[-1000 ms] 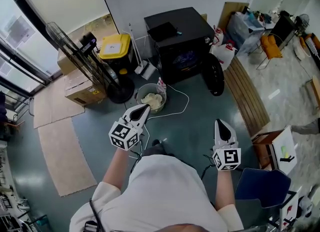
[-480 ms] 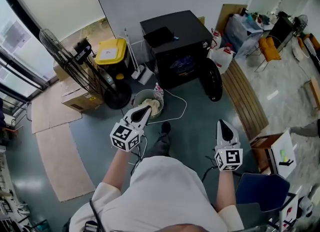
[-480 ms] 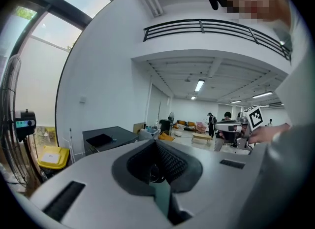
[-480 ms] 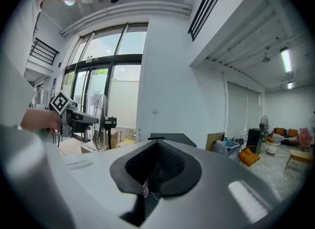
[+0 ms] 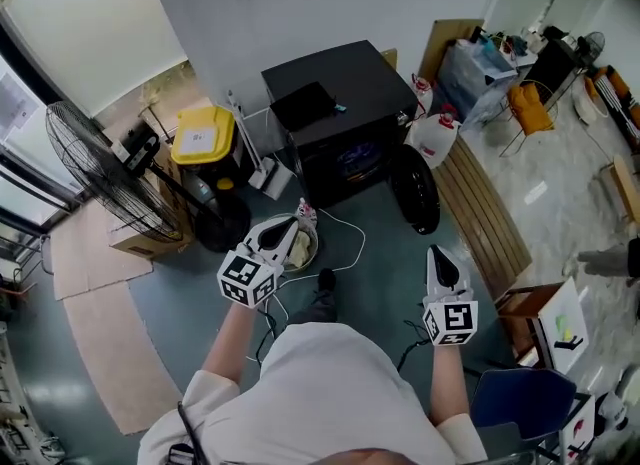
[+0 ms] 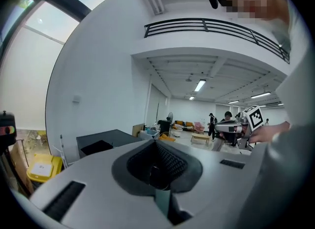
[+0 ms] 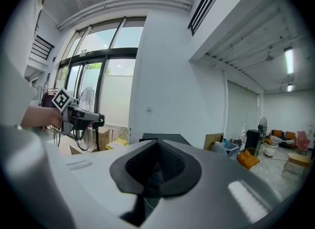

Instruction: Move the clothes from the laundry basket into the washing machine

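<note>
A black washing machine (image 5: 335, 118) stands against the wall with its round door (image 5: 414, 189) swung open; its top also shows in the left gripper view (image 6: 101, 144). A round laundry basket (image 5: 305, 253) with pale clothes (image 5: 299, 245) sits on the floor in front of it, partly hidden by my left gripper (image 5: 288, 228). That gripper (image 6: 156, 144) hovers above the basket, shut and empty. My right gripper (image 5: 438, 255) is held out over bare floor to the right of the basket, near the open door. It (image 7: 157, 144) is shut with nothing in it.
A yellow-lidded bin (image 5: 200, 139), a standing fan (image 5: 100, 171) and a cardboard box (image 5: 128, 241) stand left of the machine. White jugs (image 5: 435, 138) and a slatted wooden board (image 5: 485, 203) lie to its right. A white cable (image 5: 345, 231) trails across the floor. A blue chair (image 5: 525, 393) is behind me on the right.
The person has walked toward the machine, so it and the basket sit nearer in view. The left gripper now overlaps the basket. Both grippers stay shut and empty.
</note>
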Demonstrator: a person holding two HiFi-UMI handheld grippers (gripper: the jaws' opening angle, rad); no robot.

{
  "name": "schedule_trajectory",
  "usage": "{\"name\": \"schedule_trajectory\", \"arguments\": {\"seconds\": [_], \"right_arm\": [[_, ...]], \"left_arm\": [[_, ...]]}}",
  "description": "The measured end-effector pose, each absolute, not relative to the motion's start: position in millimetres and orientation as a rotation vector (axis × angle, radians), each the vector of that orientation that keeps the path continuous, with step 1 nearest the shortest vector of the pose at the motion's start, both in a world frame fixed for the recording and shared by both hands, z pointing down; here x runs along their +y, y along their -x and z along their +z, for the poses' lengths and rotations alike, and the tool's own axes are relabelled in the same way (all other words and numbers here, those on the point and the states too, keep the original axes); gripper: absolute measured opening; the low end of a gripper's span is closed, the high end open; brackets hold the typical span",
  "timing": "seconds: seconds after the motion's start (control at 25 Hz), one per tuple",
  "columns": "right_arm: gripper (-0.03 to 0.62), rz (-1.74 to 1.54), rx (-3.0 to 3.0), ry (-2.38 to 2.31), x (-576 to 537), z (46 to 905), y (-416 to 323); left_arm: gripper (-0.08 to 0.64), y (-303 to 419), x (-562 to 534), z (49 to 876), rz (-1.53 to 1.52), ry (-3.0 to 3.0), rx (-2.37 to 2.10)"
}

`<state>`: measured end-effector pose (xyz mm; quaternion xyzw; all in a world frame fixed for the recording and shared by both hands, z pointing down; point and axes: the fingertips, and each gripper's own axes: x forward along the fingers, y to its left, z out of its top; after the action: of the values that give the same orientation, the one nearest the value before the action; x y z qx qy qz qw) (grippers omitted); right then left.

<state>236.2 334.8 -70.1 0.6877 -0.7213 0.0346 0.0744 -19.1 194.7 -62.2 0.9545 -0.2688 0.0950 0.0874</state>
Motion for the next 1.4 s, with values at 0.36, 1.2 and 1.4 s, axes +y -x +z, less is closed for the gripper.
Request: {"name": "schedule_trajectory", "arguments": {"seconds": [0.36, 1.2, 1.4], "right_arm": [[0.011, 0.099, -2.115, -2.055, 213, -77, -257], [0.011, 0.189, -2.084, -2.064, 96, -62, -302], [0.011, 0.222, -2.123, -2.023, 81, -56, -319]], "left_arm": [[0.006, -17, 60, -61, 0.259, -2.835, -0.744], [0.006, -57, -52, -41, 0.317, -2.793, -0.723], [0.006, -60, -55, -36, 0.335, -2.758, -0.791]]}}
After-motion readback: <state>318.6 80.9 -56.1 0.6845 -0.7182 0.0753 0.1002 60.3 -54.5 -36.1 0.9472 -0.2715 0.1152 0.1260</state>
